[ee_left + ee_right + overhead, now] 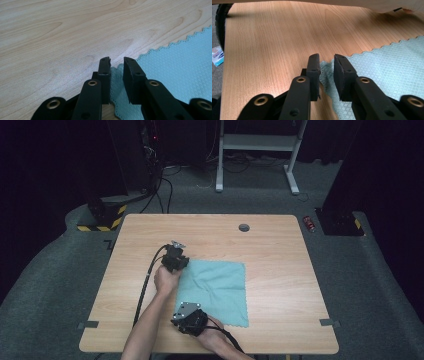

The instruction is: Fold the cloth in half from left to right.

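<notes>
**Both grippers set at the cloth's near-left edge**

Wooden table [280, 245] carries a teal cloth [220, 290], spread flat right of centre. Nearest, the right gripper [327, 60] straddles the cloth's near left corner, jaws narrow with a gap, not yet pinching. Farther off, the left gripper [117, 61] does likewise at the far left corner. Grasping seems under way; next, both must pinch fully, then lift to fold.

Teal cloth [216, 289] on wooden table [280, 270]
</notes>
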A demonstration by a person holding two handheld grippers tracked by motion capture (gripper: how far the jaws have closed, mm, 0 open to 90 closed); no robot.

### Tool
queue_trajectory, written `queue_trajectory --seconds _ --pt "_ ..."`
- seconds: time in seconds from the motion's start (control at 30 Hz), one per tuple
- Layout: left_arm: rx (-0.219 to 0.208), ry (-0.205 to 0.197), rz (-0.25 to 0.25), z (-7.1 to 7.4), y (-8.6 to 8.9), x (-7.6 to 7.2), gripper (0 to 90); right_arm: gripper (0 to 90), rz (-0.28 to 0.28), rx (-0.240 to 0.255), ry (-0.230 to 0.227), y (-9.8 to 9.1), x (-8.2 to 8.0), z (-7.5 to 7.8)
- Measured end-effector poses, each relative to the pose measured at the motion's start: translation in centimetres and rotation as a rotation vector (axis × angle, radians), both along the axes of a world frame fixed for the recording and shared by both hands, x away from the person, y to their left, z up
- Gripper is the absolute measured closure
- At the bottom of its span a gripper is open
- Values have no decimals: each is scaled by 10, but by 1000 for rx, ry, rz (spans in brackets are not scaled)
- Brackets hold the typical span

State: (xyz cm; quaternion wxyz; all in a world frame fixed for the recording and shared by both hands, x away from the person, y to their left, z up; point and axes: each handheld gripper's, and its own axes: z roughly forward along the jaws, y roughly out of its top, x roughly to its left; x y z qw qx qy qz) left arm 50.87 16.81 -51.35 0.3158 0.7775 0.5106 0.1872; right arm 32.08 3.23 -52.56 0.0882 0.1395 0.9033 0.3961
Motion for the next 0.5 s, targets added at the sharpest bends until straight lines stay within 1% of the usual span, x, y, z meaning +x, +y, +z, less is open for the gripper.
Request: queue_trajectory --seconds 0.03,0.1,0.13,0.23,0.3,0.4,0.43,0.5 --pt "9 1 9 0 0 0 729 763 -1 -1 -2 0 0 0" --pt "22 7 38 1 3 2 615 773 -2 -3 -5 0 0 0" --pt "24 10 50 1 4 3 573 778 -1 -1 -5 0 -1 0" --pt "28 8 48 0 6 4 514 782 -1 -2 -4 0 0 0" --pt "32 9 38 1 6 4 526 785 -1 -2 -5 -1 0 0" --pt "25 2 13 1 2 3 622 793 -2 -1 -5 -1 0 0" --pt "29 3 5 1 2 3 653 795 -3 -2 -5 -1 0 0" --pt "17 9 -2 1 1 4 706 804 -3 -4 -7 0 0 0"
